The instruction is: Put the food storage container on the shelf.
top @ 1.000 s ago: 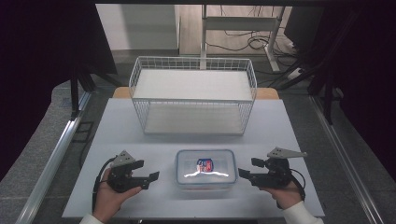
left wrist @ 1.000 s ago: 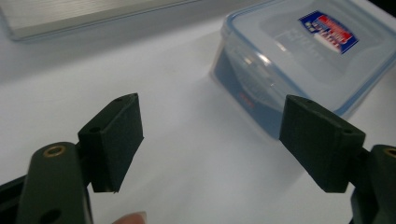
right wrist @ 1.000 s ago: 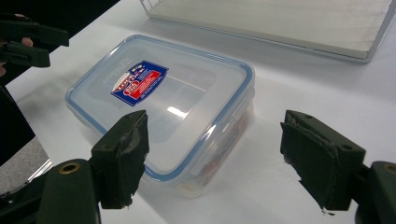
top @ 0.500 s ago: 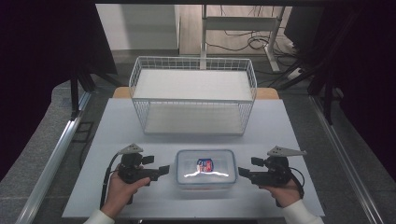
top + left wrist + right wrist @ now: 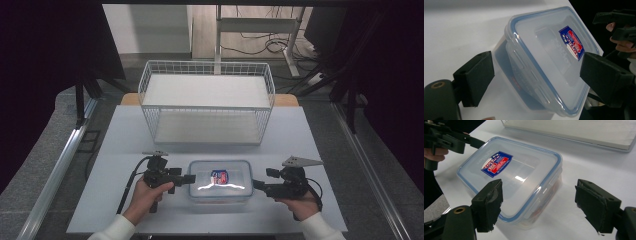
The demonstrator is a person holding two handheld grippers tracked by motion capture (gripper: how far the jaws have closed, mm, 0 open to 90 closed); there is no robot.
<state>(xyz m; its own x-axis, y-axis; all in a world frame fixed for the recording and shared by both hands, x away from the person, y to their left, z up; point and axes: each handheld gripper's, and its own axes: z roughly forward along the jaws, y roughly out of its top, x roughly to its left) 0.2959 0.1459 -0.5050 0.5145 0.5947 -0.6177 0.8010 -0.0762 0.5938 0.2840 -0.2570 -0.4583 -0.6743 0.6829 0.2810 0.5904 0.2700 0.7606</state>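
Since half a second ago, the left claw [image 5: 191,178] has closed in on the clear plastic food container [image 5: 220,181] and now has its tips at the box's left end, while the right claw [image 5: 256,184] is placed much as it was, just off the box's right end. Taking the container as the landmark and going from left to right: to its left, the left hand [image 5: 146,192] grips the left claw's handle, with a black cable [image 5: 127,187] looping off toward the near edge of the white surface [image 5: 115,170]. In the left gripper view the jaws stand wide apart, one on each side of the container's short end, with the locking flap [image 5: 529,75] between them; I cannot tell whether either jaw touches the plastic. The container itself lies flat on the surface, near the person's edge and about midway across, its blue-rimmed lid [image 5: 509,173] on and bearing a red, white and blue label [image 5: 496,163]. Behind it, farther from the person, stands a white wire basket [image 5: 206,102], well apart from it. To the container's right, the right claw is held by the right hand [image 5: 299,204], and the right gripper view shows its jaws wide open, clear of the container's near corner.
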